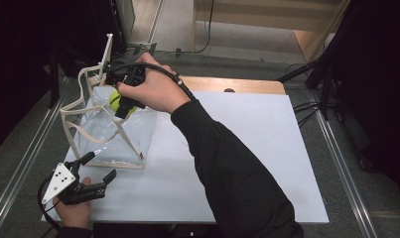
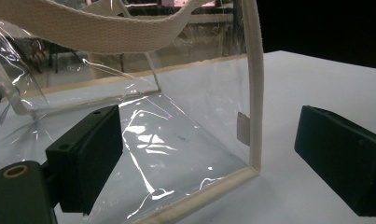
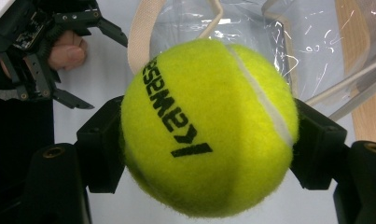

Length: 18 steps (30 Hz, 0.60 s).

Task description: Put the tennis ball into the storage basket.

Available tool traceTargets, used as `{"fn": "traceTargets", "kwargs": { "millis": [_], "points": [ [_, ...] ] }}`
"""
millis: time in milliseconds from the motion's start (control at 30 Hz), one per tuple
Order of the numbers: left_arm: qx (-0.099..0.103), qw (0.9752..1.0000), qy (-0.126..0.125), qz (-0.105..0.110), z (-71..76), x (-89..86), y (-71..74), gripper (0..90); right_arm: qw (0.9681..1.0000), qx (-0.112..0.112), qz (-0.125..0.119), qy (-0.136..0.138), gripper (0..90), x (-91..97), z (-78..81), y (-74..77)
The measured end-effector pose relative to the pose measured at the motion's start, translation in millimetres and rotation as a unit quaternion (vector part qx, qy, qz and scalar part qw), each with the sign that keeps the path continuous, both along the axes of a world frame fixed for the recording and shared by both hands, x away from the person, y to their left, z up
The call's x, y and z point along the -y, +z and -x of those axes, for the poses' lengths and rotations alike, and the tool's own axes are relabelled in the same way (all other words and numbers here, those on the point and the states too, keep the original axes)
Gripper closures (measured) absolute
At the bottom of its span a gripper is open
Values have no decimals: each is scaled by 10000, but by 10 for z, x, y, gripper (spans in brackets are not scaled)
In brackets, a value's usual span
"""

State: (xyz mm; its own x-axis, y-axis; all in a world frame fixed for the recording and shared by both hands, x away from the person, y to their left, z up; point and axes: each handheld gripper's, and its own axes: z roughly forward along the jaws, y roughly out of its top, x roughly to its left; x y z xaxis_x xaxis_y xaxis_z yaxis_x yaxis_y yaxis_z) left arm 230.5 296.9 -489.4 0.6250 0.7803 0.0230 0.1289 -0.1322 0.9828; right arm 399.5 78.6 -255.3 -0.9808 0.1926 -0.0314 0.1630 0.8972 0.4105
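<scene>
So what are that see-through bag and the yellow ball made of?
The bag looks like clear glossy plastic film, since it creases and throws glare, edged with cream woven webbing. The tennis ball looks like fuzzy matte felt with a white seam, probably over rubber.

High view looks down over the white rectangular table [image 1: 247, 148]; both gripper views sit low and close, sharing the clear plastic cream-trimmed bag [image 1: 110, 134] [image 2: 176, 140] [image 3: 316, 42].
</scene>
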Motion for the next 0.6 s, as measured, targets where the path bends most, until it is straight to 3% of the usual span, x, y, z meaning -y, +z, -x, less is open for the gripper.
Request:
{"fn": "traceTargets", "kwargs": {
  "millis": [600],
  "points": [
    [5, 10000, 9, 88, -5, -6, -2, 83, 10000, -6, 46, -77, 237, -217, -138, -59]
  ]
}}
